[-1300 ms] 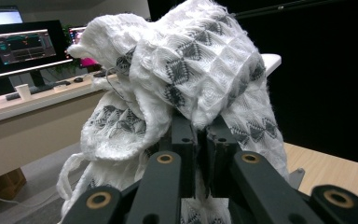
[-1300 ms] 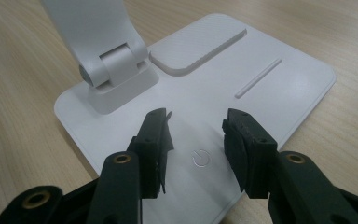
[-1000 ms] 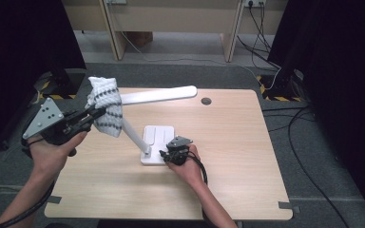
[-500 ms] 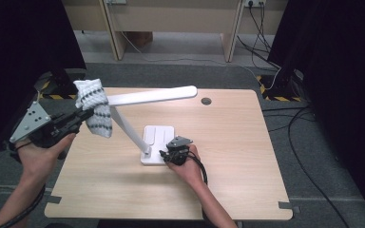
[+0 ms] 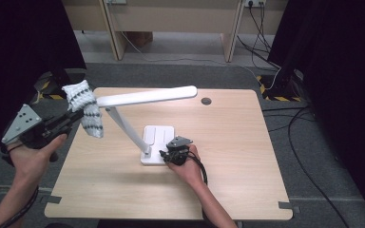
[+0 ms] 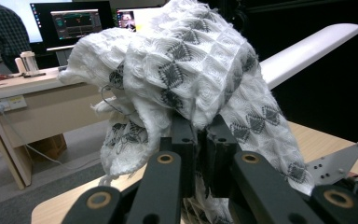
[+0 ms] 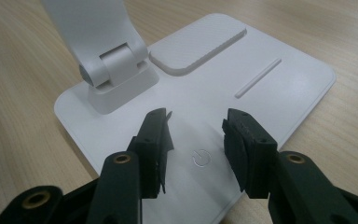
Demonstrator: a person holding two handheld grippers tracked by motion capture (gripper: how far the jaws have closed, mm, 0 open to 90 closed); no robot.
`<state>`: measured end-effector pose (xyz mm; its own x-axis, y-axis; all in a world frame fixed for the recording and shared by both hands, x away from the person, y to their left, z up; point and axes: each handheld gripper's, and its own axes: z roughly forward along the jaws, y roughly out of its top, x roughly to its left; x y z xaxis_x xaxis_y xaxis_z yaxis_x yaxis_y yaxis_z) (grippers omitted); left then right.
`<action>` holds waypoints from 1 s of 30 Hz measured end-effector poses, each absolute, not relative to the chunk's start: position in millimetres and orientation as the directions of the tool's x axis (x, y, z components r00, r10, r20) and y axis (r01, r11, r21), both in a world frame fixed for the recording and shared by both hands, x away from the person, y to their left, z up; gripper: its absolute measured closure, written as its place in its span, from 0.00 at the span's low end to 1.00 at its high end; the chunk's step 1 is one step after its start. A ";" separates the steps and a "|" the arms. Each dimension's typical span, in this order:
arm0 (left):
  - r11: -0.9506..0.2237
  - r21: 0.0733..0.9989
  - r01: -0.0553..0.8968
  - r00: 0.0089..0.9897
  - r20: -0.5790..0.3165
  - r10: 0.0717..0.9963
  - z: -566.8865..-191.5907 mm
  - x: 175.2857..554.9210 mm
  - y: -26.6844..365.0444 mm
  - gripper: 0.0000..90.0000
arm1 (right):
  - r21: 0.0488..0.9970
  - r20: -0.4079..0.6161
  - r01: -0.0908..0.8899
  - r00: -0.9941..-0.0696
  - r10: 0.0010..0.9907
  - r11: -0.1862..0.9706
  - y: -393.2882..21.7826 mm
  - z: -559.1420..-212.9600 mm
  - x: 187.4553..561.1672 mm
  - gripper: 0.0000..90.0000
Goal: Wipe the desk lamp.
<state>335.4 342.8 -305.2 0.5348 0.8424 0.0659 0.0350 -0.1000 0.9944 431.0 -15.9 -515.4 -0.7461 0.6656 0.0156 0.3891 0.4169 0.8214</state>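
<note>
A white desk lamp (image 5: 147, 96) stands on the table, its long head running left to right above the flat base (image 5: 159, 135). My left gripper (image 5: 78, 115) is shut on a white cloth with a grey diamond pattern (image 5: 83, 107), held in the air at the lamp head's left end, over the table's left edge. In the left gripper view the cloth (image 6: 191, 70) drapes over the closed jaws of the left gripper (image 6: 200, 135). My right gripper (image 5: 164, 154) rests at the base's near corner. It stands open (image 7: 196, 128), with jaws either side of the power button (image 7: 201, 158).
The wooden table (image 5: 237, 156) has a cable hole (image 5: 206, 100) at the back. Cables (image 5: 285, 118) run across the grey floor at the right. Another desk's legs (image 5: 116, 40) stand behind. The lamp's hinge (image 7: 114, 65) rises just beyond the right jaws.
My left hand has carried the cloth to the left and slightly down, away from the lamp's arm. The right hand and the lamp have stayed still.
</note>
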 end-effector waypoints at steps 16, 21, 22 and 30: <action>-0.096 0.990 0.103 0.500 0.032 0.865 -325.2 351.1 351.4 0.94 | 0.819 0.022 0.397 -0.742 0.670 0.413 -15.7 -515.3 430.1 0.66; -0.091 0.987 0.130 0.498 0.015 0.867 -333.1 355.9 350.7 0.93 | 0.819 0.021 0.397 -0.742 0.670 0.414 -15.7 -515.3 430.1 0.66; -0.091 0.987 0.136 0.499 0.011 0.867 -334.3 356.5 349.9 0.93 | 0.819 0.021 0.397 -0.742 0.670 0.414 -15.7 -515.3 430.1 0.66; -0.134 0.982 0.137 0.511 0.046 0.858 -340.1 359.8 343.4 0.93 | 0.820 0.013 0.390 -0.745 0.667 0.419 -15.9 -515.3 430.4 0.66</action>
